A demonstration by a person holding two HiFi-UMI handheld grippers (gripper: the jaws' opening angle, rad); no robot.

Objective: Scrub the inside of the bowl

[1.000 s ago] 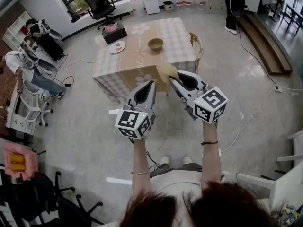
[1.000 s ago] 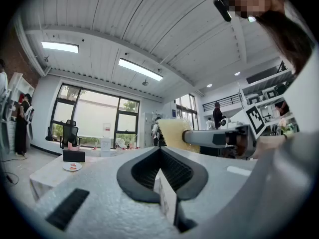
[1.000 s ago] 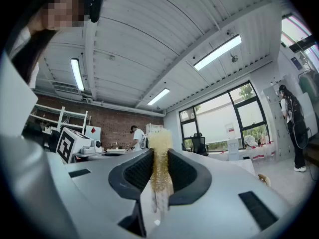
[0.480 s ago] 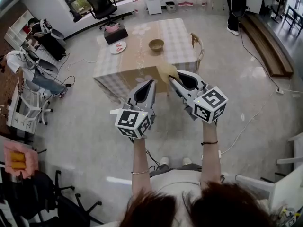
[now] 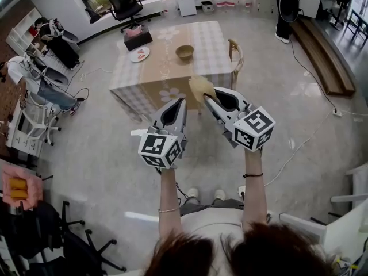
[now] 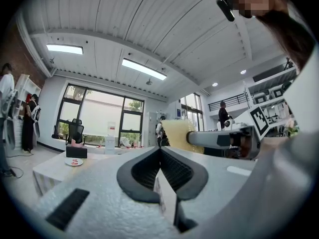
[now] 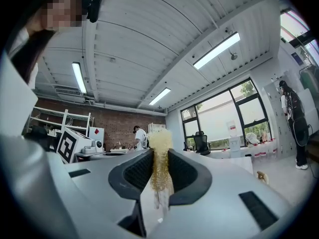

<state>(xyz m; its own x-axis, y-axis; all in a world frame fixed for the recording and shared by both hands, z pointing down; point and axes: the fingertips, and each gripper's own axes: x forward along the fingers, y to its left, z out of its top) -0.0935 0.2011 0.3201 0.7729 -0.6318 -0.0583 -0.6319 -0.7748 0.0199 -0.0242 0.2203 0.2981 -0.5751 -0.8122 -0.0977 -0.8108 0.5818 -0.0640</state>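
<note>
A brown bowl (image 5: 184,52) stands on a table with a checked cloth (image 5: 172,73), far ahead of me across the floor. I hold both grippers up in the air, well short of the table. My right gripper (image 5: 207,98) is shut on a yellow scrubbing sponge (image 5: 200,87), whose fuzzy top sticks out past the jaws in the right gripper view (image 7: 160,158). My left gripper (image 5: 181,101) is shut with nothing between its jaws (image 6: 159,151). It sits just left of the right one. The sponge (image 6: 175,133) also shows from the left gripper view.
A white plate (image 5: 140,54) and a dark tissue box (image 5: 137,39) share the table. A wooden chair (image 5: 237,53) stands at its right side. An office chair (image 5: 122,2), desks with people at the left, a floor cable (image 5: 299,148) and a low wooden platform (image 5: 322,56) surround the open floor.
The table and floor have slid slightly left and up in the head view. Both grippers keep the same pose, the sponge still gripped in the right one.
</note>
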